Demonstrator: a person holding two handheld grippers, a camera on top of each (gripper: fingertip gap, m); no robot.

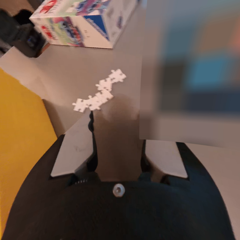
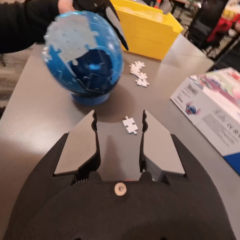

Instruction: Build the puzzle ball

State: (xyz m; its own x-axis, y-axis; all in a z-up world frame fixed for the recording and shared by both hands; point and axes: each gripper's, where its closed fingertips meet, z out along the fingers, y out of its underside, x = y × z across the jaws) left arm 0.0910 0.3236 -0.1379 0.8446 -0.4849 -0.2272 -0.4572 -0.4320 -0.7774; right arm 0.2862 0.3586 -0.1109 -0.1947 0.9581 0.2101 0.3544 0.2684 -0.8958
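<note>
Blue puzzle ball [image 2: 83, 65]: 1, on stand | lone white piece [image 2: 130, 125]: 1 | right claw [image 2: 119, 116]: wide; left claw [image 1: 114, 116]: cannot tell

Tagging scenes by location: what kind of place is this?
Probably a shared workroom or lab: a grey worktable, a yellow storage bin, and chairs and clutter behind it.

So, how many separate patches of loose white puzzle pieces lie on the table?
2: a single piece at the right gripper, a cluster near the yellow bin. More may be hidden.
</note>
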